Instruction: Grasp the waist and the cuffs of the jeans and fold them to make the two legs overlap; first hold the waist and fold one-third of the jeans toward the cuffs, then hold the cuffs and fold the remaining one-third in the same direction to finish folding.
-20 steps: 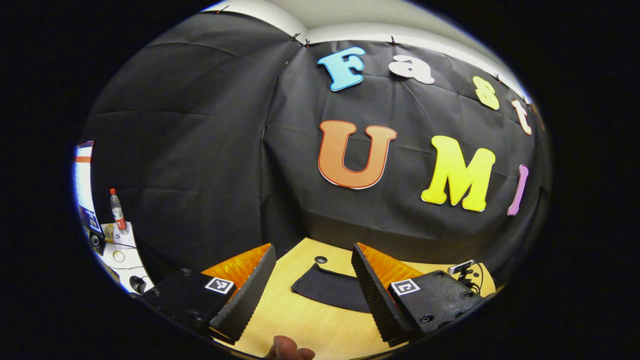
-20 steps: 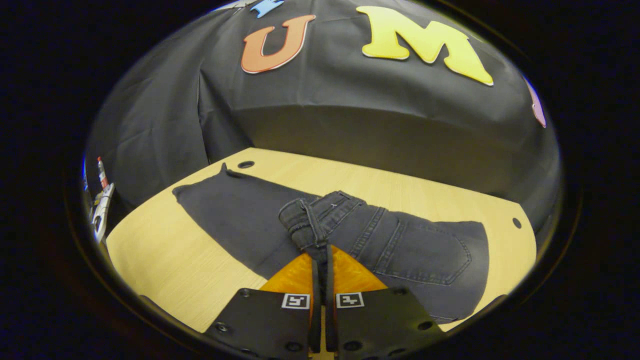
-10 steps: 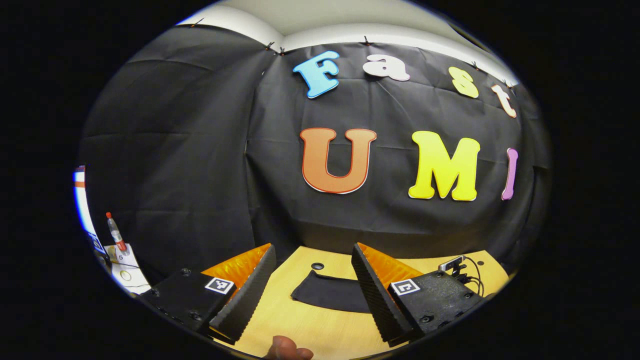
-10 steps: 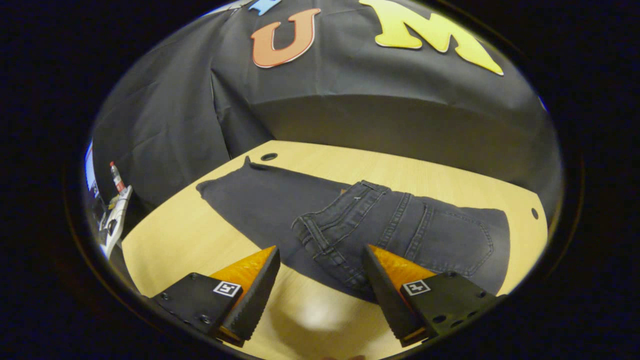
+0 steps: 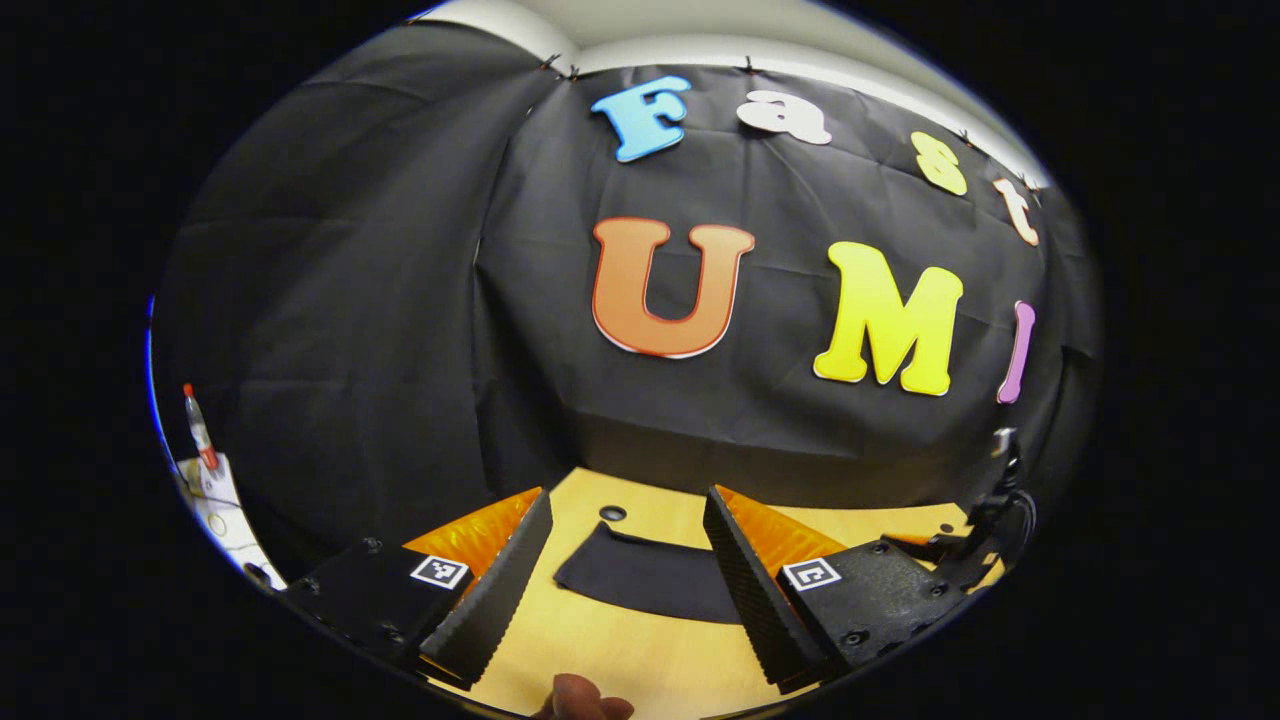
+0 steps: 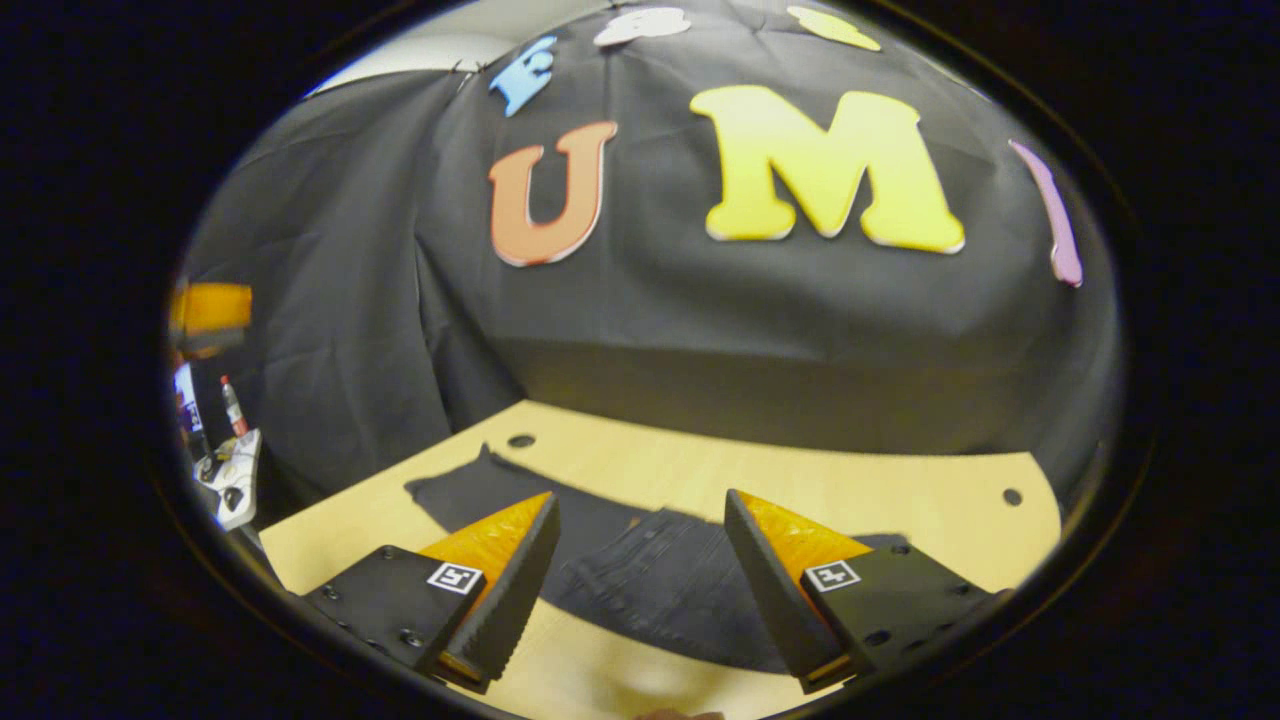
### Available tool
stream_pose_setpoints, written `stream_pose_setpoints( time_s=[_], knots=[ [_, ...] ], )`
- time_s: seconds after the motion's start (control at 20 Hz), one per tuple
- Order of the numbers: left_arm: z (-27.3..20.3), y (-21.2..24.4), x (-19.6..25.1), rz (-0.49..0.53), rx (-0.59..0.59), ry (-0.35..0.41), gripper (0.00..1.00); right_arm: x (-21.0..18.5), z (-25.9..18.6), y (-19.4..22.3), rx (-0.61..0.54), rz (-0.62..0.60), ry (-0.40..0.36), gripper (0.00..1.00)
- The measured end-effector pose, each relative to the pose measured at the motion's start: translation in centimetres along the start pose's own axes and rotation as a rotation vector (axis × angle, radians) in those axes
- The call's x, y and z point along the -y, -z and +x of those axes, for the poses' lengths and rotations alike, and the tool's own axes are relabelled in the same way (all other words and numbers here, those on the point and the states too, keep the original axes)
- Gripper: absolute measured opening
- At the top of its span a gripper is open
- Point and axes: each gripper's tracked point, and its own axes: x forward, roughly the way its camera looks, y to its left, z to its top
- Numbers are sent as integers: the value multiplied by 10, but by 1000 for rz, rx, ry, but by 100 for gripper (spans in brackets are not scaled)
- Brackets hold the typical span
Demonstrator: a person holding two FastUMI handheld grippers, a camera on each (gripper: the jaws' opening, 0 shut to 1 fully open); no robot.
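Lifting my right claw [image 6: 640, 590] wide open off the released waist, jeans [image 6: 660, 590] lying ahead on the bench [image 6: 800, 480]; left claw [image 5: 625, 570] open, empty, cuffs next.

dark grey jeans [image 6: 660, 580] — pale wood table [image 6: 800, 480]

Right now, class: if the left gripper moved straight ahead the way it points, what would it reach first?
Probably the cuff end of the jeans, lying flat on the wooden table between the open fingers of the left gripper. Depth is unclear; pointed higher, it would reach the black cloth wall.
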Motion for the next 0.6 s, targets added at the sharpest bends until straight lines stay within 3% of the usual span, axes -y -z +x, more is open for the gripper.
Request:
stream_pose_setpoints(
  time_s=[0.2, 0.4, 0.6],
  knots=[
    [45, 50, -6, -265, -132, 21, 98, 65, -39, -72, 171, 33, 129, 98],
    [84, 106, -33, -514, -264, -25, 99, 124, -87, -113, 242, 67, 250, 98],
    [119, 161, -49, -862, -435, -59, 99, 171, -133, -146, 321, 55, 361, 100]
  ],
)
